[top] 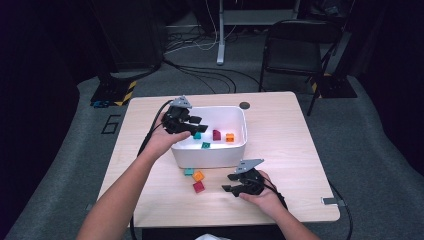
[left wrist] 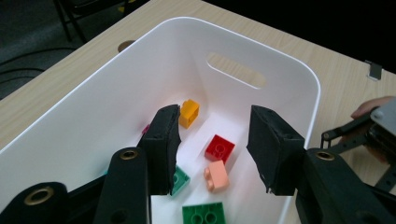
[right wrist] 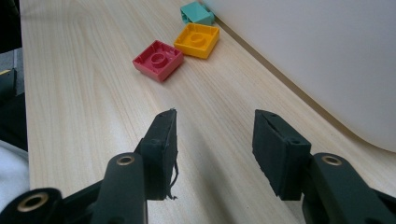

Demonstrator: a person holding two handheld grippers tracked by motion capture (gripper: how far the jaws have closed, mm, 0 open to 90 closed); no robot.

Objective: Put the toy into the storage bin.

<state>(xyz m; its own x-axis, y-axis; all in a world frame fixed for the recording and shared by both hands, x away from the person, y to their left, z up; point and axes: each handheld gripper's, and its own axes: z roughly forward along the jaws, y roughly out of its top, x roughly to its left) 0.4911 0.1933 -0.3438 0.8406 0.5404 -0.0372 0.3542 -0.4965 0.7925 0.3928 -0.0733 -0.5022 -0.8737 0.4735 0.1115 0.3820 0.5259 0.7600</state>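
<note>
Toy bricks lie in two groups: several inside the white plastic bin (top: 210, 150) on the wooden desk (top: 290, 150), and three on the desk just in front of it, a teal brick (top: 188, 171), an orange brick (top: 198, 175) and a red brick (top: 198, 187). From the high view, the left hand-held gripper (top: 192, 125) hangs over the bin's left rim, while the right hand-held gripper (top: 231, 184) rests low on the desk, near the loose three. In the left gripper view, the black padded jaws stand apart and released, holding nothing, above a yellow block (left wrist: 189, 113), a studded red block (left wrist: 220, 148), a pale pink block (left wrist: 216, 175) and a green block (left wrist: 203, 214) cut off by the frame; another teal piece is half hidden behind the left jaw. In the right gripper view, its jaws gape wide and empty over smooth pale woodgrain, and the bin's wall rises at right.
</note>
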